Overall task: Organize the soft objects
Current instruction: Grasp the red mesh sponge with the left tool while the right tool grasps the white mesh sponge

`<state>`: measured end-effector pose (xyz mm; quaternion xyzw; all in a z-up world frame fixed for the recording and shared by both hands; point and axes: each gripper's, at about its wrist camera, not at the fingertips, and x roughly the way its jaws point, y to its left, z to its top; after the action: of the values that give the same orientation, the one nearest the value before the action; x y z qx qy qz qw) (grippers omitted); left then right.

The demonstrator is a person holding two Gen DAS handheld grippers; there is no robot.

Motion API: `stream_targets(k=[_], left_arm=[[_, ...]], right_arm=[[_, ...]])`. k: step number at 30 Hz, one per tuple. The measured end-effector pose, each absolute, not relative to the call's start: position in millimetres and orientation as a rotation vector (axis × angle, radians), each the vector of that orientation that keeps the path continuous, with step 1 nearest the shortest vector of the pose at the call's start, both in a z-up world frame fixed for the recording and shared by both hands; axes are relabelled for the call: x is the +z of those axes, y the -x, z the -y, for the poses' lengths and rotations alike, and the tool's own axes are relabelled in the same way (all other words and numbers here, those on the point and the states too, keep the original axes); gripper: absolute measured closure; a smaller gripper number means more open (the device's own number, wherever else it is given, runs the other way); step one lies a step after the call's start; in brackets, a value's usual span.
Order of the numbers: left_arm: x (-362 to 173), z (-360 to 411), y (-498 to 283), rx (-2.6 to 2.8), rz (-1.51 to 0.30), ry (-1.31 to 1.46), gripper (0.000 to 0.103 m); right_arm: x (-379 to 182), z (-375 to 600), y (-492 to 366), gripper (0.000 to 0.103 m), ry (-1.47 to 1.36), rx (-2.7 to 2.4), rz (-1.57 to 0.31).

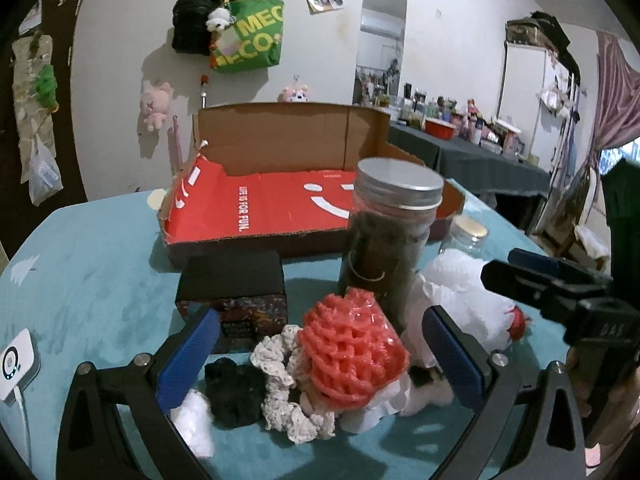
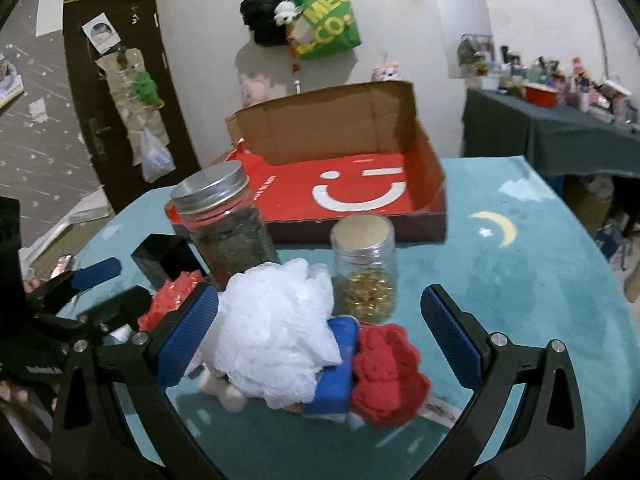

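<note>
Left gripper (image 1: pixel 320 354), jaws wide and empty, brackets the pink foam net (image 1: pixel 352 346) at lower centre; right gripper (image 2: pixel 320 338) likewise open around the white mesh puff (image 2: pixel 276 332). I would close low, clear of the tall jar (image 1: pixel 386 236), then carry to the cardboard box (image 1: pixel 280 140) above.

Two glass jars stood on the table: a tall dark-filled jar (image 2: pixel 226 224) at ten o'clock and a small jar of gold beads (image 2: pixel 366 266) at twelve o'clock of the pile. One open cardboard box (image 2: pixel 344 148) with a red floor lay beyond them at twelve, and one black box (image 1: pixel 232 288) sat at nine o'clock of the tall jar. The soft things counted seven: one pink foam net (image 1: pixel 352 350), one cream lace scrunchie (image 1: pixel 280 392), one black scrunchie (image 1: pixel 234 390), one cotton wad (image 1: pixel 194 420), one white mesh pouf (image 2: pixel 276 328), one red crocheted piece (image 2: pixel 388 376) and one blue sponge block (image 2: pixel 338 364).
</note>
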<state>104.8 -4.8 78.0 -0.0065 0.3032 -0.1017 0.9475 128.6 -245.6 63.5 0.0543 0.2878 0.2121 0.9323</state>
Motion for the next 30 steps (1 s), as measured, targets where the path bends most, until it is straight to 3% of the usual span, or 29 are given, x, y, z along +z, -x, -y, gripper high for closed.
stream_targets(k=[6,8,10,11,13,15,20,30], left_arm=[[64.4,8.5,-109.5,-0.236,-0.672,-0.016,0.015],[61.0,8.2,-109.5,-0.261,-0.687,-0.005,0.026],[58.8,8.3,-110.6,-0.306,-0.709,0.012,0.044],[58.6,7.9,-110.7,-0.321,-0.713,0.023,0.046],[60.3,7.3,-109.5,-0.352,-0.711,0.038,0.061],[61.1,9.0,-107.7,-0.363,-0.713,0.037,0.064],[67.0,11.6,-100.0,-0.385,-0.697,0.026,0.068],[87.9,9.6,-91.4,-0.387,-0.635,0.003,0.069]], right_arm=[[53.5,243.1,-142.6,0.000,-0.151,0.510,-0.662],[47.6,240.7,-144.6,0.000,-0.166,0.534,-0.690],[43.5,238.3,-146.0,0.008,-0.169,0.548,-0.710],[40.7,236.6,-146.5,0.017,-0.174,0.566,-0.726],[36.9,235.4,-147.3,0.037,-0.210,0.629,-0.761],[36.0,234.3,-144.8,0.050,-0.242,0.668,-0.774],[48.5,229.5,-123.2,0.064,-0.180,0.616,-0.691],[69.5,228.0,-96.9,0.067,-0.120,0.521,-0.554]])
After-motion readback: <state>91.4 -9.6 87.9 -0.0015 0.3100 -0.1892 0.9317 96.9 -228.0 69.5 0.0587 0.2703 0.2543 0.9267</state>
